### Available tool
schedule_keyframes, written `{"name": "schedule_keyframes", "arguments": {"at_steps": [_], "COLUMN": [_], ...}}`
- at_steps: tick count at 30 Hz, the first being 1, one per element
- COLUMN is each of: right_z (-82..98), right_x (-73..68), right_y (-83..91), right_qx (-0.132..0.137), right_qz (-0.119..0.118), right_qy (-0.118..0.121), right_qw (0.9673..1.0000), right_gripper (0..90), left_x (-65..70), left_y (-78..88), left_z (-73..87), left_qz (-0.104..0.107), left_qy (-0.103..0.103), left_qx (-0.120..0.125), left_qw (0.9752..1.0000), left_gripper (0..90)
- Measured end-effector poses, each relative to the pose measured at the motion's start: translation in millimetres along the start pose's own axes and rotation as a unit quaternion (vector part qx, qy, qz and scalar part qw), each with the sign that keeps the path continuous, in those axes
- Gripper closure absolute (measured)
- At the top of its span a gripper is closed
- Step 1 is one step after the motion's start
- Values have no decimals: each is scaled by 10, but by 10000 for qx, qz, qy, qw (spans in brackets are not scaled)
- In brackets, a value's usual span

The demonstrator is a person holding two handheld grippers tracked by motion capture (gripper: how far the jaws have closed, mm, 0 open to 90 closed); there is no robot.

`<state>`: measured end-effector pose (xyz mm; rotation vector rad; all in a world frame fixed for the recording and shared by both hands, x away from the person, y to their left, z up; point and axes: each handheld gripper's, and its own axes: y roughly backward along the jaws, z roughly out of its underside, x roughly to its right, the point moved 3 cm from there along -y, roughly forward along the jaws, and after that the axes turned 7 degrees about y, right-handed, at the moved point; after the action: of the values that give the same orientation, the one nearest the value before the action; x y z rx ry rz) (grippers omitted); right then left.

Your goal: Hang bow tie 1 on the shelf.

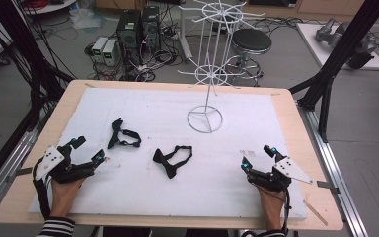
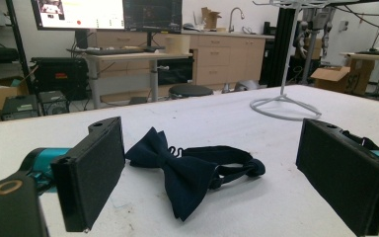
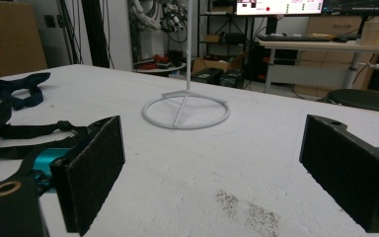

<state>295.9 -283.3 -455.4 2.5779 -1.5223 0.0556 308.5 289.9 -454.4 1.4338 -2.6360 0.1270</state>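
Left gripper (image 1: 90,149) and right gripper (image 1: 257,156): jaws apart, empty. Two bow ties between them: left tie (image 1: 122,134), middle tie (image 1: 171,160).

No legible text anywhere — monitor screens too blurred.

My jaw pads (image 2: 96,177) look like matt black foam, faintly grainy. The bow tie (image 2: 187,173) ahead of me is dark cloth with a soft sheen. The white table cover (image 1: 143,192) seems rough, scuffed; the display stand (image 1: 208,64) is white-coated wire.
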Motion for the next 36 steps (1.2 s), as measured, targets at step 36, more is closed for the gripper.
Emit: {"name": "schedule_keyframes", "arguments": {"at_steps": [36], "right_z": [-1], "right_x": [7], "right_y": [-1], "right_qx": [15], "right_qz": [37], "right_qy": [22], "right_qw": [10000], "right_gripper": [95], "left_x": [-26], "left_y": [-32], "left_z": [-19], "left_qz": [-135], "left_qy": [87], "left_qx": [-211], "left_qw": [9996], "left_gripper": [117]}}
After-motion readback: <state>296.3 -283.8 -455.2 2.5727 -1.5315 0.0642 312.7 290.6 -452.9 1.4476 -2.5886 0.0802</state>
